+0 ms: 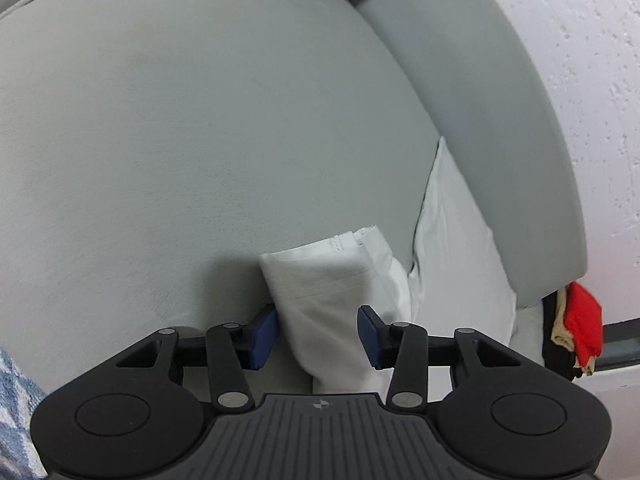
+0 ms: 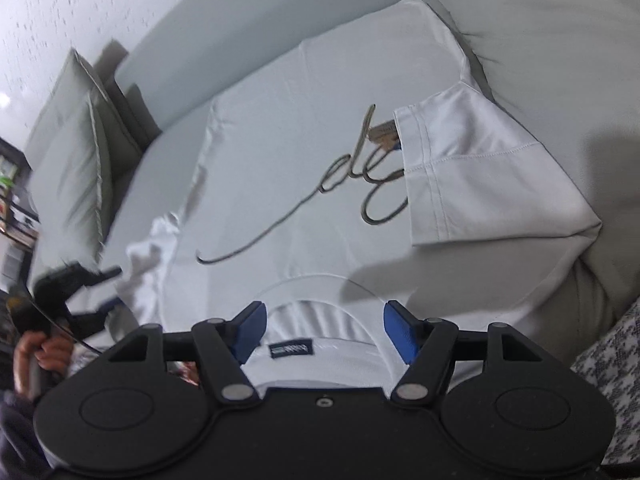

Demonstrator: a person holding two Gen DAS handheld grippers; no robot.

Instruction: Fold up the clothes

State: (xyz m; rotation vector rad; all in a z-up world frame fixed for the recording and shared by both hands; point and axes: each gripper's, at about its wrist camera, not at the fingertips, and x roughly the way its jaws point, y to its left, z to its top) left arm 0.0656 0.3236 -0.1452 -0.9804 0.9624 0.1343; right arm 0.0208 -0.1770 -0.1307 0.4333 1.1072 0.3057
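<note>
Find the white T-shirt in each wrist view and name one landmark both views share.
Left wrist: only a sleeve of the white T-shirt, low centre, between the open claw's pads.
Right wrist: spread across the centre, collar nearest the claw.
Shared landmark: the grey sofa cushion beneath it.

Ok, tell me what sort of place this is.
Most likely a living room at home: a white T-shirt lies spread on a grey sofa seat, with a throw pillow against the backrest and a textured white wall behind.
</note>
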